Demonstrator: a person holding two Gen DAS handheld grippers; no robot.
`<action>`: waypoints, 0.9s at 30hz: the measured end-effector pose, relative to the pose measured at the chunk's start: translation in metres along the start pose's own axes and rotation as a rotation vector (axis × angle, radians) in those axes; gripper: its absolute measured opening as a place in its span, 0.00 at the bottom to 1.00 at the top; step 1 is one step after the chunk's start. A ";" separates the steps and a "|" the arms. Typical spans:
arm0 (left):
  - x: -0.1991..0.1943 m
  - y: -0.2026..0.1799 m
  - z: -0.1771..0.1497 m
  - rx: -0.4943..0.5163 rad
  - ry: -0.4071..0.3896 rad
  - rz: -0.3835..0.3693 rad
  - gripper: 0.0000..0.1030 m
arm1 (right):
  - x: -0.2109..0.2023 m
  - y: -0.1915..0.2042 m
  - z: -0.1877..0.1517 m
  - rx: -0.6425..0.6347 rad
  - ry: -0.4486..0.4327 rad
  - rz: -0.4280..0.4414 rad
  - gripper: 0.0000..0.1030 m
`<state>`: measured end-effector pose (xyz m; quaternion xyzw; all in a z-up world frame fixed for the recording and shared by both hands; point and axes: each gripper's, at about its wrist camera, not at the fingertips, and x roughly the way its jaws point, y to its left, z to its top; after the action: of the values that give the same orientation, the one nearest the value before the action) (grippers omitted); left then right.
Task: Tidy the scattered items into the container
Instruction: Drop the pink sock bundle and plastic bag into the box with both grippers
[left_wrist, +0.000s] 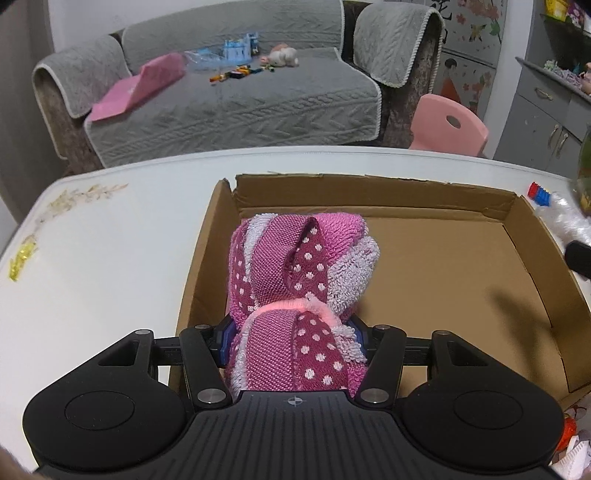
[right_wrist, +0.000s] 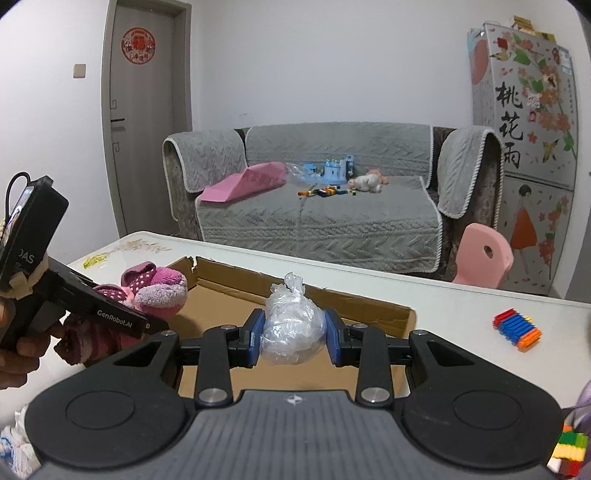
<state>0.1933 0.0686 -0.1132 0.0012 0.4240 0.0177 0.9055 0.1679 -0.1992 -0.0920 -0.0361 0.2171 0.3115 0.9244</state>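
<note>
Cardboard box (left_wrist: 388, 258), a shallow open tray with torn flaps, sits on the white table (left_wrist: 110, 240), and both grippers are at it. The left gripper (left_wrist: 291, 339) has its jaws clamped on a pink towel bundle (left_wrist: 295, 266), a rolled cloth with white-dotted maroon bands and fluffy pale patches, tied round the middle with a pink band. The bundle sticks out forward over the left part of the box; whether its far end touches the cardboard floor I cannot tell. From the right wrist view the same bundle (right_wrist: 155, 291) shows at the box's left end, with a person's hand (right_wrist: 22, 350) gripping the handle of that tool.

The right gripper (right_wrist: 294, 332) has its blue pads (right_wrist: 334, 336) pressed against a crumpled clear plastic bag (right_wrist: 291, 325), balled up with a knotted tuft on top, held above the near edge of the box (right_wrist: 369, 314).

Out on the table to the right lies a stack of coloured toy bricks (right_wrist: 517, 328), well apart from the box. A small yellow bit (left_wrist: 22, 258) lies near the table's left edge. Beyond the table stand a grey-covered sofa (right_wrist: 314, 221) strewn with toys and a pink child's chair (right_wrist: 484, 258).
</note>
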 end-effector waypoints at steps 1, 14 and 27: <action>0.002 0.002 -0.001 -0.005 0.004 -0.001 0.60 | 0.003 0.002 -0.002 -0.007 0.012 0.003 0.30; 0.018 -0.016 -0.007 0.063 0.018 0.022 0.63 | 0.016 0.011 -0.009 -0.064 0.105 0.010 0.30; 0.013 -0.019 -0.013 0.092 0.017 0.009 0.69 | 0.020 0.018 -0.010 -0.153 0.147 -0.002 0.71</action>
<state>0.1921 0.0500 -0.1323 0.0445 0.4319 0.0025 0.9008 0.1678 -0.1752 -0.1080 -0.1296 0.2596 0.3228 0.9009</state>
